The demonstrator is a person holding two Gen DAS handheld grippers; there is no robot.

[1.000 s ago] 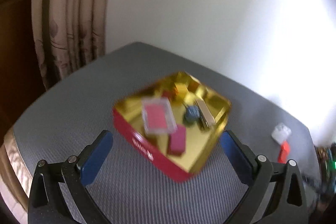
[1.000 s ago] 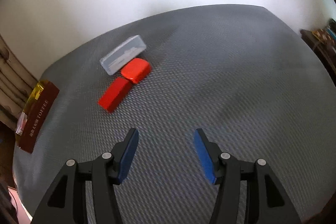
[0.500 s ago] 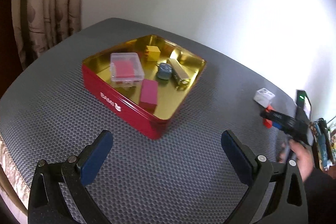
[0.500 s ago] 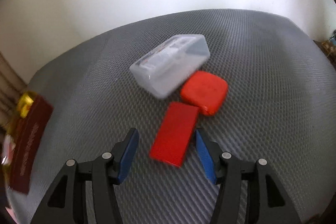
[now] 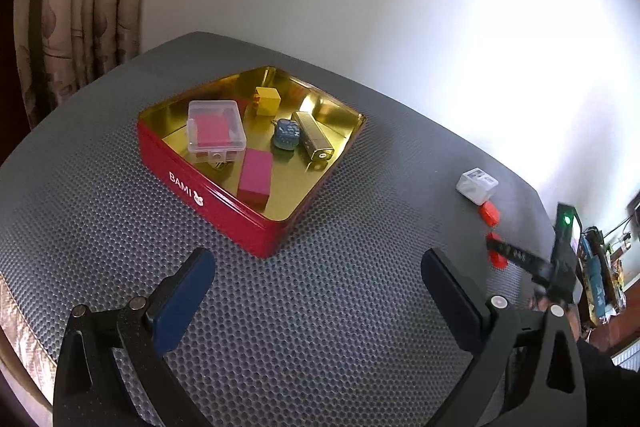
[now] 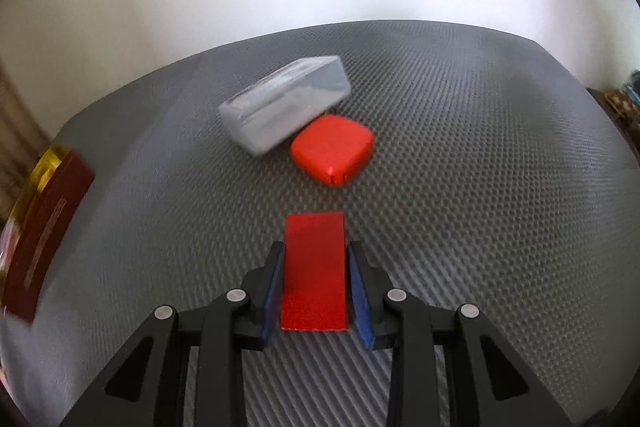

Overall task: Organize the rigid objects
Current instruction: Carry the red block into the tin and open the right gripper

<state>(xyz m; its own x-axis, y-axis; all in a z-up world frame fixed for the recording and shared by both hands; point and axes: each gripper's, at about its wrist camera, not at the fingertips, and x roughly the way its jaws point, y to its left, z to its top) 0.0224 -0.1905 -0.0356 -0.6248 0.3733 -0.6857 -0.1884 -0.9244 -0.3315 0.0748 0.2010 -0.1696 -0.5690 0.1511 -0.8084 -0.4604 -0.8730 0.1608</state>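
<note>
The surface [image 5: 304, 327] under me is a grey honeycomb mat against a white wall [image 5: 360, 7]; a patterned curtain [image 5: 76, 7] hangs at its far left corner; a red tin [image 5: 208, 187] with a gold inside stands on it, holding a clear box [image 5: 216, 125], a yellow cube [image 5: 267, 100] and a gold bar [image 5: 313, 140]. My left tongs [image 5: 316, 291] gape empty before the tin; my right tongs [image 6: 314, 291] have just been closing and now pinch the flat red block [image 6: 314, 267]; beyond it lie a rounded red case [image 6: 332, 149] and a clear case [image 6: 286, 109], touching.
</note>
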